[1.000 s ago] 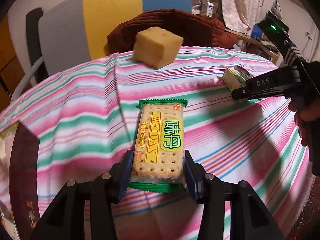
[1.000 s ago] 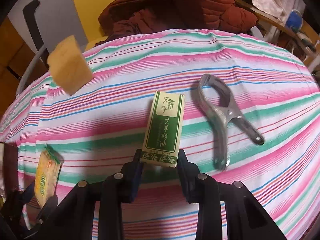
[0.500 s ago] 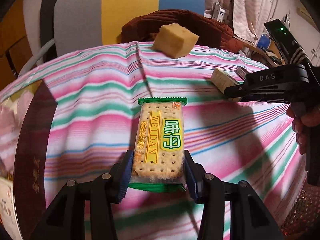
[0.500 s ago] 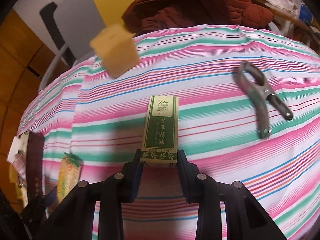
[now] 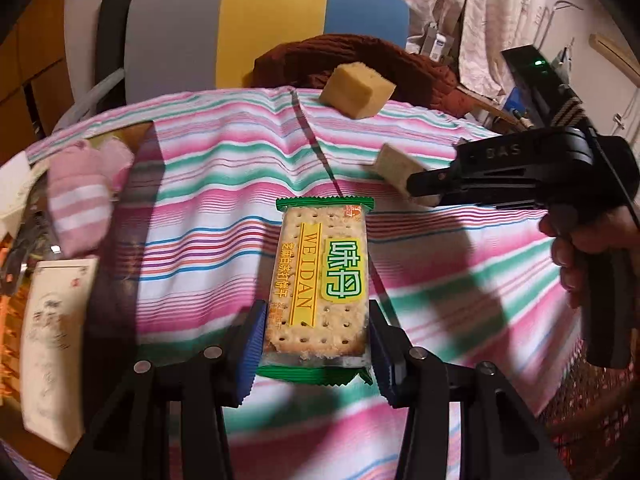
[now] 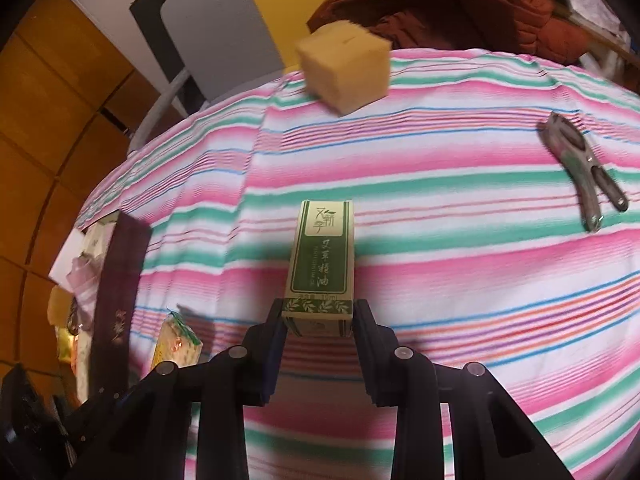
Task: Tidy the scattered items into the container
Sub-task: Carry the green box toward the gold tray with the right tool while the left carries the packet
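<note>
The left gripper (image 5: 316,354) was clamped on a cracker packet (image 5: 322,276), the right gripper (image 6: 318,334) on a green box (image 6: 323,260), both above the striped surface (image 6: 460,264), nearer than the sponge cube (image 6: 346,74); the container's dark wall (image 6: 116,296) stood left of it.

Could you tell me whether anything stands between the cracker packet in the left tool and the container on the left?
Nothing visible does. The cracker packet is clamped in the left tool above bare striped cloth, and the container's dark wall lies just beyond it.
</note>
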Demonstrator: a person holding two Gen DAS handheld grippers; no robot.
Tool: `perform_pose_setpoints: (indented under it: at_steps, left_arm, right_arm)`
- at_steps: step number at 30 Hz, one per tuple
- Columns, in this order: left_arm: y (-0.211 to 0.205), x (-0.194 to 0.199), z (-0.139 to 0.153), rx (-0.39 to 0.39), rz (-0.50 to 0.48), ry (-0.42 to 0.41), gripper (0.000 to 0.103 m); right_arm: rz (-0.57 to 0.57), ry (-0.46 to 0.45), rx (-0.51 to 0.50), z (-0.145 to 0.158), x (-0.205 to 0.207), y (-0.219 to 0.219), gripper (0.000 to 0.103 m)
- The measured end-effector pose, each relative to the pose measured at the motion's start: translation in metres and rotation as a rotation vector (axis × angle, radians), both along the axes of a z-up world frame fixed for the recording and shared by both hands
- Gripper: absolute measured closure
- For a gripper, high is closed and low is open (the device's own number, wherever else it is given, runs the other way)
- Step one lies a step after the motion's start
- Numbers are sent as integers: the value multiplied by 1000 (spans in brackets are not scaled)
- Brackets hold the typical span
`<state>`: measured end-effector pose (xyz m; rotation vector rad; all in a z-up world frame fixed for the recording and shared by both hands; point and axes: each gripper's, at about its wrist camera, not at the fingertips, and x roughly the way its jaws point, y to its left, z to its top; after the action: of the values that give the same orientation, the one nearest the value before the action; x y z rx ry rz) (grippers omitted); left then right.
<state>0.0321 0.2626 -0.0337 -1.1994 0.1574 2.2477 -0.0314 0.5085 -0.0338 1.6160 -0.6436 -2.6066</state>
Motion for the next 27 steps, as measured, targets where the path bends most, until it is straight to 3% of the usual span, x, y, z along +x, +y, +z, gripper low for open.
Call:
perform_pose_setpoints:
  at_steps: [16, 22, 27]
  left_arm:
    - [-101, 21, 51, 132, 87, 75, 55]
    - [-154, 18, 62, 180, 185, 78, 55]
    - [-194, 16, 66, 177, 273, 107, 55]
  right_arm:
    - [59, 94, -317, 5, 52, -81, 69]
    - [128, 146, -347, 29, 56, -131, 69]
    - [143, 166, -368, 39, 52, -157, 73]
